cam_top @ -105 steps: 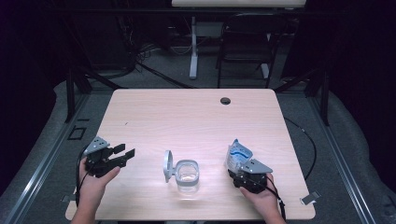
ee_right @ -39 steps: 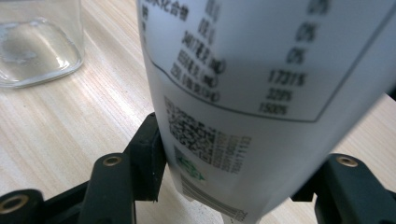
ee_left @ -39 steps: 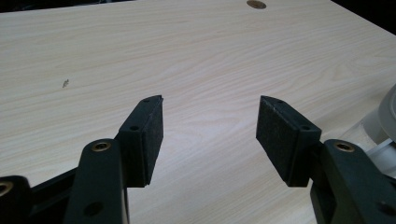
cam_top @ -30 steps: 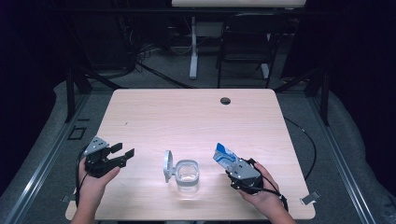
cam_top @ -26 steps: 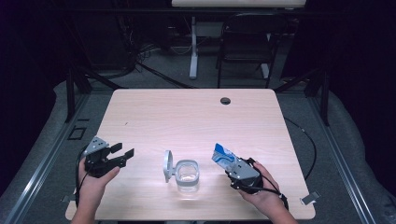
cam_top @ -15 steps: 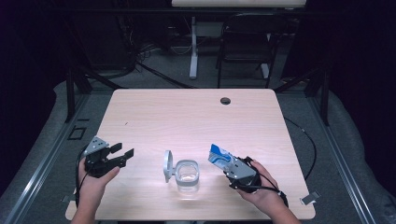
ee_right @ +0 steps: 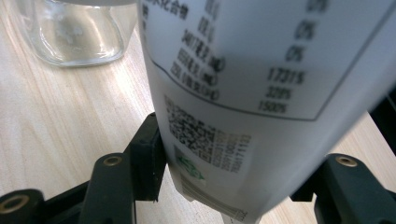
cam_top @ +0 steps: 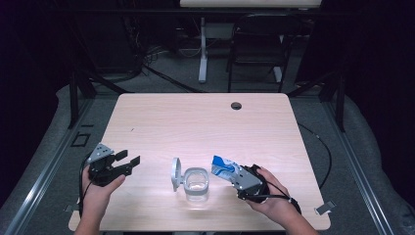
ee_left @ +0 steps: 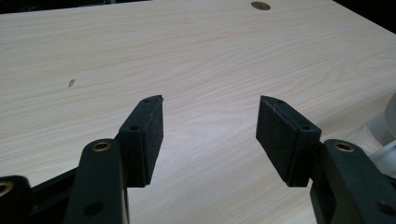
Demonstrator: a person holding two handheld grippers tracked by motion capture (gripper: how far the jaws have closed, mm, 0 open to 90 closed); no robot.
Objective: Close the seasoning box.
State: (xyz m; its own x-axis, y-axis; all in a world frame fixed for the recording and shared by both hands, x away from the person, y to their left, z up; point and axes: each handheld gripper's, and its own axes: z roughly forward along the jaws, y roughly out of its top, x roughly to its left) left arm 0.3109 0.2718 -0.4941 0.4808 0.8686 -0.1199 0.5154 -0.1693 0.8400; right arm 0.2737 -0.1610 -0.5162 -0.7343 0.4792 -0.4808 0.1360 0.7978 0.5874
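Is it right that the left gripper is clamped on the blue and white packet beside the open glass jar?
No: the right gripper holds the packet beside the open glass jar, as the right gripper view shows. The left gripper is open and empty.

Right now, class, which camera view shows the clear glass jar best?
The high view: the whole clear glass jar with its open lid. The right gripper view catches its lower body; the left gripper view just an edge.

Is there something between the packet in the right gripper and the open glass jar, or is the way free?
Nothing visible stands between them. The packet, held by the right gripper, points at the jar; only bare table lies between. The jar's lid hangs open on the far side.
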